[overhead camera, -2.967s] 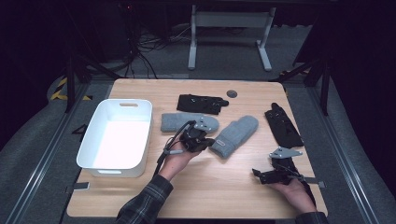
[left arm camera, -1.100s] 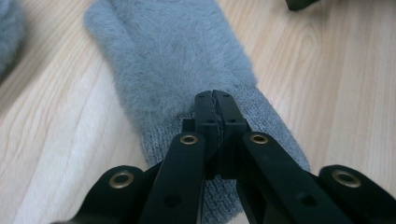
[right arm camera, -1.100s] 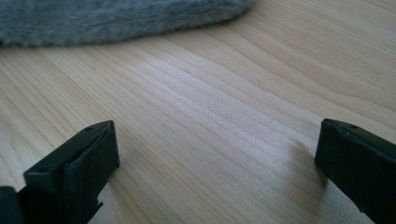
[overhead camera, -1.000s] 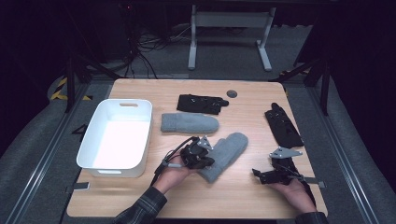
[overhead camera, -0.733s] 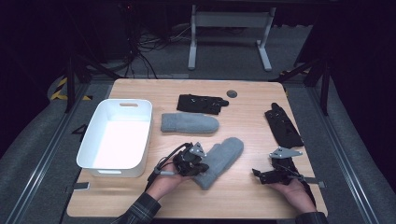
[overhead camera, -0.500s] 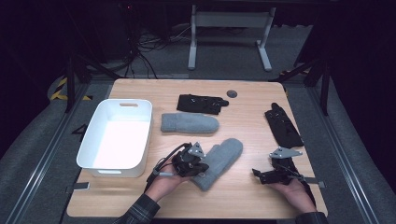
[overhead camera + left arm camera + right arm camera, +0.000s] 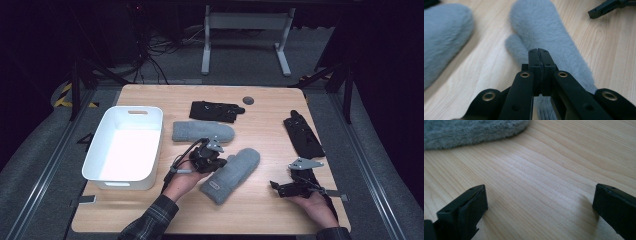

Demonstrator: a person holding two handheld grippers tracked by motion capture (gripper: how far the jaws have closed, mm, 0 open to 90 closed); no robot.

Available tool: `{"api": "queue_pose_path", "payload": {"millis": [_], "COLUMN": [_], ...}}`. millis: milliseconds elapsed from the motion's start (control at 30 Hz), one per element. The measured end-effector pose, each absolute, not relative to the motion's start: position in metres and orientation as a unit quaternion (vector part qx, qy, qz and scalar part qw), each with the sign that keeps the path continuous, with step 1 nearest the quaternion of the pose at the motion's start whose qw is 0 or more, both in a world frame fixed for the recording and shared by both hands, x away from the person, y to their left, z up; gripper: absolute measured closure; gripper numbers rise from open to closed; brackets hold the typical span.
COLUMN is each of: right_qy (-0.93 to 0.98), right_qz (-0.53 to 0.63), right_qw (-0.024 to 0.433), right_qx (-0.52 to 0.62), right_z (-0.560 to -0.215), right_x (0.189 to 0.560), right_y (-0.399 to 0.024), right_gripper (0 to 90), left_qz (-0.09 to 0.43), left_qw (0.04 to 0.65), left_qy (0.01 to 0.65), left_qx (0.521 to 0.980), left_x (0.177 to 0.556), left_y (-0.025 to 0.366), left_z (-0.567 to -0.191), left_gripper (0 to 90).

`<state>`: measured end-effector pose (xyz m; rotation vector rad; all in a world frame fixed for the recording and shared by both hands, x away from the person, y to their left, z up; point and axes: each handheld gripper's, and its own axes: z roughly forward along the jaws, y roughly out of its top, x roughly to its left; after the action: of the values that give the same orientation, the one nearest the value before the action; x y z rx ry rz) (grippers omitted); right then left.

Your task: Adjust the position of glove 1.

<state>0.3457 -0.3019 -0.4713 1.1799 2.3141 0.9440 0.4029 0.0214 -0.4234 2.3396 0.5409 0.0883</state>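
Status: left gripper [image 7: 211, 159] fingers [image 7: 539, 65] are clenched together over the near grey mitten [image 7: 231, 174], at its thumb edge; whether fabric is pinched betw. them can't be told. Mitten lies flat on the surface [image 7: 260, 210], angled, just beside the white bin [image 7: 124, 148] but outside it. Second grey mitten [image 7: 202, 131] and both black gloves [image 7: 216, 110] [image 7: 302, 135] also lie on the surface. Right gripper [image 7: 290, 186] fingers released, resting near the front edge. Judgement: sorting into bin barely begun; all four items remain.
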Motion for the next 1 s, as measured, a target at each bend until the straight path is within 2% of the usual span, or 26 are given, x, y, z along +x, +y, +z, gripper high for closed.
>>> {"api": "queue_pose_path", "payload": {"millis": [200, 300, 567, 733, 900, 1000], "right_qy": [0.823, 0.823, 0.824, 0.825, 0.825, 0.825], "right_qz": [0.336, 0.336, 0.336, 0.336, 0.336, 0.336], "right_qw": [0.188, 0.187, 0.187, 0.186, 0.186, 0.186], "right_qx": [0.419, 0.418, 0.417, 0.415, 0.415, 0.415], "right_z": [-0.471, -0.471, -0.471, -0.471, -0.471, -0.471], "right_x": [0.346, 0.346, 0.346, 0.346, 0.346, 0.346], "right_y": [-0.302, -0.302, -0.302, -0.302, -0.302, -0.302], "right_gripper": [0.0, 0.1, 0.1, 0.0, 0.1, 0.0], "left_qz": [0.032, 0.022, 0.022, 0.021, 0.051, 0.060], "left_qw": [0.332, 0.337, 0.333, 0.341, 0.340, 0.351], "left_qy": [0.196, 0.194, 0.177, 0.179, 0.186, 0.202], "left_qx": [0.922, 0.921, 0.926, 0.922, 0.921, 0.912], "left_x": [0.403, 0.401, 0.388, 0.388, 0.394, 0.400], "left_y": [-0.004, -0.014, -0.035, -0.032, -0.019, -0.008], "left_z": [-0.441, -0.446, -0.446, -0.440, -0.426, -0.420], "left_gripper": [90.0, 90.0, 90.0, 89.9, 74.7, 73.3]}}
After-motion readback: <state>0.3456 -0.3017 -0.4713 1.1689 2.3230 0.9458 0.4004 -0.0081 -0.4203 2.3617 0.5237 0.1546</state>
